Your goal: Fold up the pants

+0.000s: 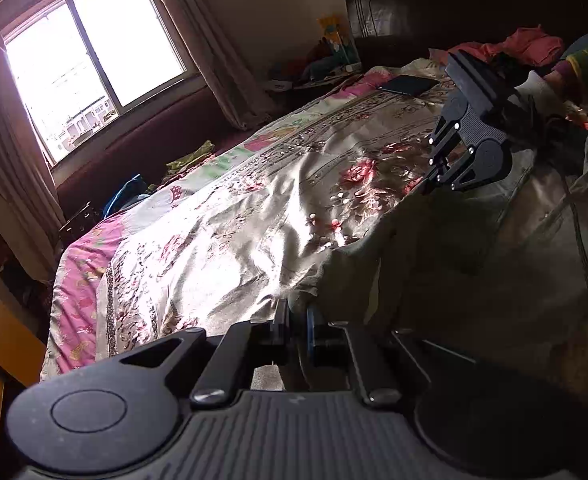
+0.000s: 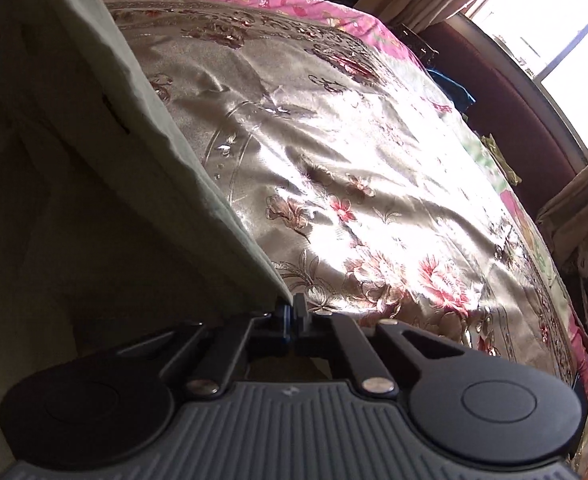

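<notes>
Both grippers pinch the grey-green pants (image 1: 474,248) and hold them lifted over the floral bedspread (image 1: 222,216).

In the left wrist view, the left gripper (image 1: 296,316) is clamped on a bunched edge of the cloth, which hangs to its right; the right gripper (image 1: 428,186) grips the same fabric farther off. In the right wrist view, that gripper (image 2: 292,310) is closed on a corner of the pants, which rise to the left. A dark flat tablet (image 1: 408,85) lies far up the bed, near the headboard (image 1: 474,4). No readable writing shows; only a small pale mark sits on each gripper body.
</notes>
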`<action>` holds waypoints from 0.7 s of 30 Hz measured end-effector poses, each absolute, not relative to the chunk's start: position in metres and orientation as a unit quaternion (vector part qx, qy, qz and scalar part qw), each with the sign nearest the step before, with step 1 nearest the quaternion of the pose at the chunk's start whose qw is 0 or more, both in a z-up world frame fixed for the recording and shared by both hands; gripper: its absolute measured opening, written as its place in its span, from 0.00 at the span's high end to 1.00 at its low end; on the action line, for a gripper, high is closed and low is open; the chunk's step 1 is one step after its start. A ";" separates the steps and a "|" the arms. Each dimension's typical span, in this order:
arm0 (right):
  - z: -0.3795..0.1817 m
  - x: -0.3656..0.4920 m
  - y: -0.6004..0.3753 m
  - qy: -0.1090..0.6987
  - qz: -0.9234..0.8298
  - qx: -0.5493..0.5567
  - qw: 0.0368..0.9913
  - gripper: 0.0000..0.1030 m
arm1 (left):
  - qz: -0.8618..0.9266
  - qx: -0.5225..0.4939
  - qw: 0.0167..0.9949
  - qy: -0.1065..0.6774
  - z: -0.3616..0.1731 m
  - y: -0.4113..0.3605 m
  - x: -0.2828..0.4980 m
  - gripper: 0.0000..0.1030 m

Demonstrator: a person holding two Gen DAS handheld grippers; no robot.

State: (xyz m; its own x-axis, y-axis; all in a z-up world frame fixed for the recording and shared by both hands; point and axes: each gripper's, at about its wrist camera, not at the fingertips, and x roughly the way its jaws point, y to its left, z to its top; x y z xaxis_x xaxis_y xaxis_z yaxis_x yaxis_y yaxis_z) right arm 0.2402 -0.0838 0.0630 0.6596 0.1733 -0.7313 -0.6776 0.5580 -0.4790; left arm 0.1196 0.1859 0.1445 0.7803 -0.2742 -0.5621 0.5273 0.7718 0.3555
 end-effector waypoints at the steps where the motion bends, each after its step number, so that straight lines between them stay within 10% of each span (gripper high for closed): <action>1: 0.080 0.234 -0.090 0.312 0.247 -0.385 0.833 1.00 | -0.218 0.253 0.911 0.242 0.146 0.188 0.120 0.77; 7: 0.161 0.137 -0.109 0.283 0.251 -0.312 0.872 1.00 | -0.219 0.262 0.911 0.230 0.146 0.193 0.083 0.77; 15: 0.020 0.050 -0.081 0.453 0.293 -0.308 0.784 0.99 | -0.234 0.300 0.866 0.324 0.066 0.181 0.026 0.76; 21: 0.049 0.025 -0.061 0.357 0.268 -0.367 0.816 0.81 | -0.217 0.299 0.875 0.314 0.065 0.190 0.015 0.72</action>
State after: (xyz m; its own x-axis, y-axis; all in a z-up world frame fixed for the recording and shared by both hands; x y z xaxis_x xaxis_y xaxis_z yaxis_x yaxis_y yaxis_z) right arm 0.0254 -0.0609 0.0485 0.6011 0.1756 -0.7796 -0.6998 0.5868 -0.4074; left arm 0.0152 0.1896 0.0654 0.7084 -0.1918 -0.6792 0.5675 0.7270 0.3866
